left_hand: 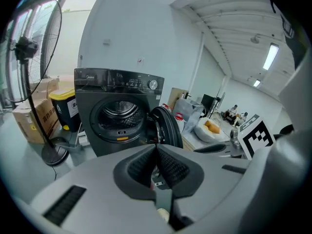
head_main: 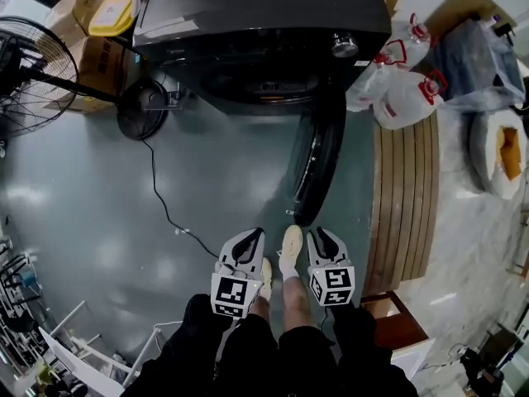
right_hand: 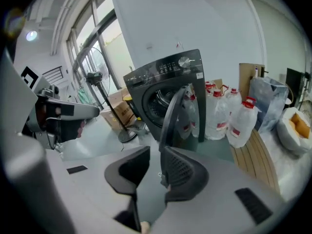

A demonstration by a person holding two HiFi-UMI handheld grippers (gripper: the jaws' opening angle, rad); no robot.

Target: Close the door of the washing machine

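The dark grey washing machine [head_main: 256,23] stands at the far side of the floor, its drum [left_hand: 117,115] showing. Its round door [head_main: 316,164] is swung open toward me, edge-on in the right gripper view [right_hand: 173,111] and at the drum's right in the left gripper view [left_hand: 168,126]. Both grippers hang low near my legs, well short of the door. My left gripper [head_main: 250,238] has its pads pressed together [left_hand: 156,150], shut on nothing. A narrow gap separates the pads of my right gripper [head_main: 321,236], which is open [right_hand: 155,152] and holds nothing.
A standing fan [head_main: 33,73] with a round base [head_main: 140,110] is left of the machine, its cable [head_main: 165,209] trailing across the grey floor. Cardboard boxes [head_main: 99,60] and a yellow bin [head_main: 116,7] sit behind it. Water jugs [head_main: 405,98] and a wooden slat platform [head_main: 405,197] lie right.
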